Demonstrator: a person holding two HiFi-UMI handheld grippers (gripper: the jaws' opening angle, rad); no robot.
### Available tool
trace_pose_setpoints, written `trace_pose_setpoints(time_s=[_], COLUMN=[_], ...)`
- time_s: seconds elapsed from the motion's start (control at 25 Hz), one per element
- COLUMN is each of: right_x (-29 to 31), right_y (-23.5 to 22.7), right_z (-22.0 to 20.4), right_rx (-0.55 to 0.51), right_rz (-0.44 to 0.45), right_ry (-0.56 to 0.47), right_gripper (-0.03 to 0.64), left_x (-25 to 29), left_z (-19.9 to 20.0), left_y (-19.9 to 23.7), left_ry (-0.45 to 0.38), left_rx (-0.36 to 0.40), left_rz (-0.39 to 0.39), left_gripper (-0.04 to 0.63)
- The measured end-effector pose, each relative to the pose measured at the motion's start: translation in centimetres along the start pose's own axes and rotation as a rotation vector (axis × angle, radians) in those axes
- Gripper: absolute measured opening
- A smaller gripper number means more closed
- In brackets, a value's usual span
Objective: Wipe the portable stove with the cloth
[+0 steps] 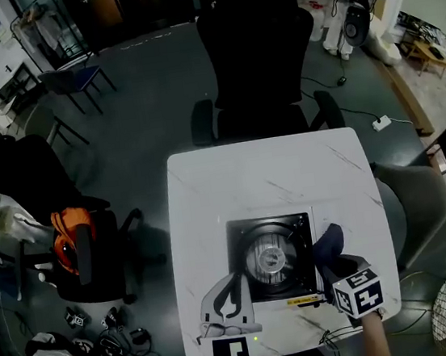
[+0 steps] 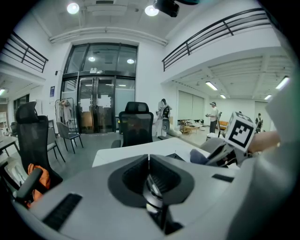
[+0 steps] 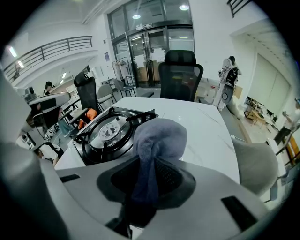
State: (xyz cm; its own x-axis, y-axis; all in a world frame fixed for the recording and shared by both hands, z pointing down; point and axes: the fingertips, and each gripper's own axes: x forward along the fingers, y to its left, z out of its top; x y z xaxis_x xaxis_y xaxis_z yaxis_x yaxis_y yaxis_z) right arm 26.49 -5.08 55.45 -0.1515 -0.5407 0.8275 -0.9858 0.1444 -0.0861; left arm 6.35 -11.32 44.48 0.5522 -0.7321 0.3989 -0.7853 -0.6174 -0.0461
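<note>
A black portable stove with a round silver burner sits at the near middle of the white table. My right gripper hovers at the stove's right edge, shut on a bunched blue-grey cloth. In the right gripper view the cloth rises out of the jaws of the right gripper, with the stove just to its left. My left gripper is over the stove's near left corner. In the left gripper view the left gripper is shut on nothing, and the cloth shows to the right.
A black office chair stands at the table's far side. A dark chair with an orange bag is to the left, and a grey seat is to the right. Thin cables lie at the near right table edge.
</note>
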Motion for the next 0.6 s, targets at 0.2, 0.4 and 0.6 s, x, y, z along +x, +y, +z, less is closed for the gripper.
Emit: trace_pose_setpoints(time_s=[0.2, 0.4, 0.6], right_x=[-0.6, -1.1, -1.8], right_y=[1.3, 2.6, 3.2], right_z=[-1.5, -2.8, -3.9], right_rx=[-0.031, -0.054, -0.023], right_rz=[0.004, 0.004, -0.004], right_ry=[0.029, 0.054, 0.057], right_gripper=[0.100, 0.100, 0.100], left_x=[-0.6, -0.9, -1.3], left_z=[-0.1, -0.1, 0.1], left_y=[-0.2, -0.3, -0.5], left_ry=[-0.008, -0.015, -0.026], left_rx=[-0.002, 0.009, 0.015], left_rz=[-0.007, -0.022, -0.035], left_gripper=[0.021, 0.021, 0.021])
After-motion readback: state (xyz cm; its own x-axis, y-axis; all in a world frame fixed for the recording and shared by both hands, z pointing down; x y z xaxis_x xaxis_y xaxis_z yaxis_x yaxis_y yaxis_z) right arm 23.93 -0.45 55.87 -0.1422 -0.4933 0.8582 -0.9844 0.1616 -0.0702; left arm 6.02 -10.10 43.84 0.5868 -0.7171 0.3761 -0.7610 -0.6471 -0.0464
